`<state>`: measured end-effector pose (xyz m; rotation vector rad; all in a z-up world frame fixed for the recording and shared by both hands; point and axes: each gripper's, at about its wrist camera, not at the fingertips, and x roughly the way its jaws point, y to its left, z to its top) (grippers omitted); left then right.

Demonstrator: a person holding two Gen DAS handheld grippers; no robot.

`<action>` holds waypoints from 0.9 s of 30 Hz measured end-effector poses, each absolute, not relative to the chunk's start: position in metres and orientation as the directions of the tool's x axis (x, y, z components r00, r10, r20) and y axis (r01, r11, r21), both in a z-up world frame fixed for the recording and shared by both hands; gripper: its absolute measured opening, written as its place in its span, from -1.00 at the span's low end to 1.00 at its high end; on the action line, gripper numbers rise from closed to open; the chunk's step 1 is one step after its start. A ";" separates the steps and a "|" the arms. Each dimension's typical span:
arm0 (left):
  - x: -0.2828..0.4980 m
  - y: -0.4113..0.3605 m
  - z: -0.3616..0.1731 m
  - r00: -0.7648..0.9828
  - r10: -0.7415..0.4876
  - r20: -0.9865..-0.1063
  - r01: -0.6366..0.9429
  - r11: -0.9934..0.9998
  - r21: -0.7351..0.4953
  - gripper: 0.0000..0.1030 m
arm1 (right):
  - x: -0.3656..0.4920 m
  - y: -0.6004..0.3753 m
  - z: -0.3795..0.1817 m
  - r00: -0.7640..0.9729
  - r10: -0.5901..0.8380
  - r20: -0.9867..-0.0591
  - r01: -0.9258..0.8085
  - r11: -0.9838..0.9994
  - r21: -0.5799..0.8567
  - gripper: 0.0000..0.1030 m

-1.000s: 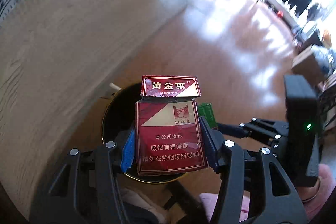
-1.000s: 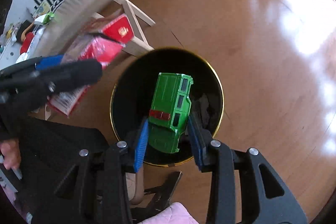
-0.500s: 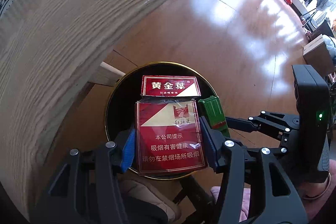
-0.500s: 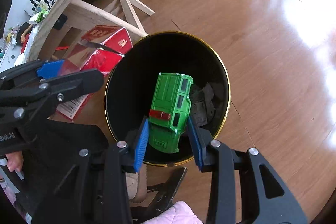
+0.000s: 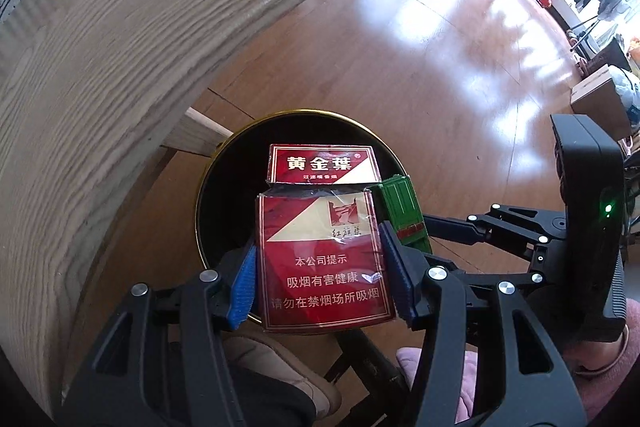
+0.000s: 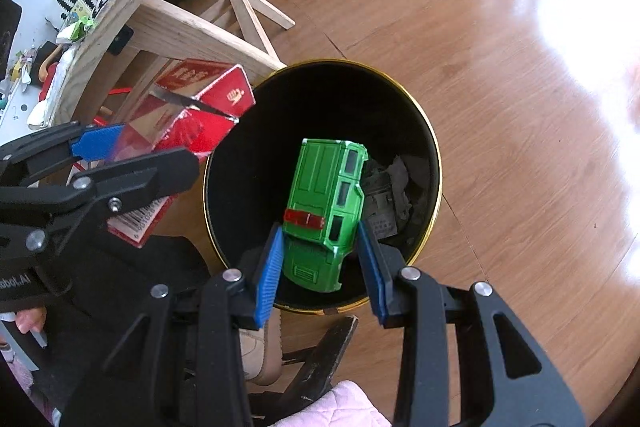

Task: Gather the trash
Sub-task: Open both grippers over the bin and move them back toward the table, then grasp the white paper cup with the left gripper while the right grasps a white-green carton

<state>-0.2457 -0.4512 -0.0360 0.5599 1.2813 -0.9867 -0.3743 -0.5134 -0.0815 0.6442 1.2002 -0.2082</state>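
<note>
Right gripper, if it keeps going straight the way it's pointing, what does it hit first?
Probably the crumpled trash inside the black bin: the right gripper, clamped on the green toy car, points into the bin's open mouth. Depth is unclear.

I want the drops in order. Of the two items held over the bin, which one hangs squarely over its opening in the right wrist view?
The green toy car in the right hand-held gripper; the red cigarette pack in the left hand-held gripper sits at the bin rim's edge.

wooden table [image 5: 120, 39], glossy floor [image 5: 420, 39]
</note>
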 end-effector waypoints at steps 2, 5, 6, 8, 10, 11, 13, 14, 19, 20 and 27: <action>-0.247 -0.452 -0.038 -0.045 -0.284 -0.958 0.853 0.489 -0.185 0.21 | -0.374 -0.511 -0.081 0.366 0.182 -0.913 0.474 0.808 0.351 -0.11; -0.252 -0.454 -0.033 -0.040 -0.311 -0.950 0.862 0.470 -0.191 0.66 | -0.375 -0.504 -0.080 0.338 0.171 -0.925 0.451 0.834 0.319 0.59; -0.253 -0.454 -0.029 -0.017 -0.322 -0.947 0.870 0.462 -0.173 0.70 | -0.376 -0.500 -0.079 0.337 0.162 -0.928 0.434 0.848 0.305 0.59; -0.254 -0.455 -0.022 0.030 -0.329 -0.944 0.883 0.451 -0.129 0.73 | -0.379 -0.499 -0.077 0.324 0.142 -0.935 0.435 0.855 0.281 0.63; -0.251 -0.455 -0.006 0.093 -0.339 -0.936 0.888 0.453 -0.076 0.73 | -0.384 -0.503 -0.075 0.329 0.128 -0.936 0.459 0.844 0.277 0.66; -0.248 -0.452 0.006 0.112 -0.367 -0.924 0.887 0.456 -0.073 0.73 | -0.385 -0.506 -0.074 0.334 0.122 -0.935 0.469 0.839 0.277 0.66; -0.236 -0.437 0.043 0.131 -0.466 -0.875 0.872 0.473 -0.121 0.73 | -0.388 -0.512 -0.065 0.350 0.082 -0.933 0.506 0.822 0.262 0.73; -0.228 -0.426 0.060 0.146 -0.499 -0.854 0.862 0.489 -0.138 0.75 | -0.388 -0.513 -0.061 0.356 0.054 -0.933 0.523 0.816 0.247 0.79; -0.168 -0.335 0.128 0.336 -0.544 -0.769 0.767 0.631 -0.111 0.87 | -0.375 -0.518 -0.027 0.395 -0.155 -0.905 0.598 0.792 0.125 0.86; -0.156 -0.315 0.135 0.371 -0.532 -0.761 0.737 0.667 -0.107 0.87 | -0.368 -0.516 -0.020 0.411 -0.163 -0.897 0.590 0.798 0.125 0.86; -0.051 -0.109 0.120 0.574 -0.212 -0.791 0.340 0.940 -0.005 0.87 | -0.289 -0.487 0.034 0.527 -0.133 -0.839 0.416 0.902 0.118 0.86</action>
